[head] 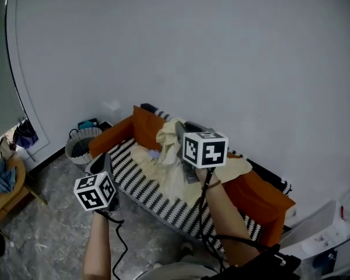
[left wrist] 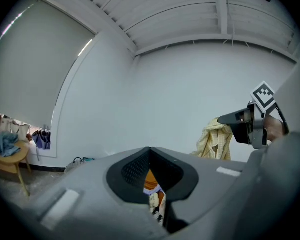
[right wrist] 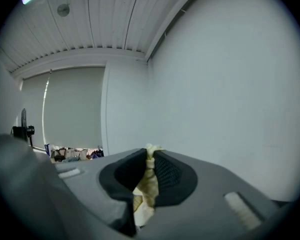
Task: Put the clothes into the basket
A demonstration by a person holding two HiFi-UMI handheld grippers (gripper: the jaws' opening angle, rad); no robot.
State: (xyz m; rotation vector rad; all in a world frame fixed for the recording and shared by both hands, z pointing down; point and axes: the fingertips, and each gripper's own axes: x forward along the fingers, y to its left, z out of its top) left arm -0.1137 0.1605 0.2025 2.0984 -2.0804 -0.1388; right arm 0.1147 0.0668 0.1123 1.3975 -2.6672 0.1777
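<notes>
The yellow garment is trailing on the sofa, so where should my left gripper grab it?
Likely the loose lower part of the yellow garment, spread on the striped sofa, coming from the head view's left. The right gripper pinches only its bunched top, so the rest hangs onto the seat.

Home living room: striped sofa (head: 146,188), orange cushions (head: 147,128), basket (head: 80,145), wooden table (head: 4,198).

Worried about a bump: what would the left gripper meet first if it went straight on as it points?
Likely the bare white wall; the left gripper has nothing nearer in line, and the yellow garment hangs off to the right. Depth is unclear.
</notes>
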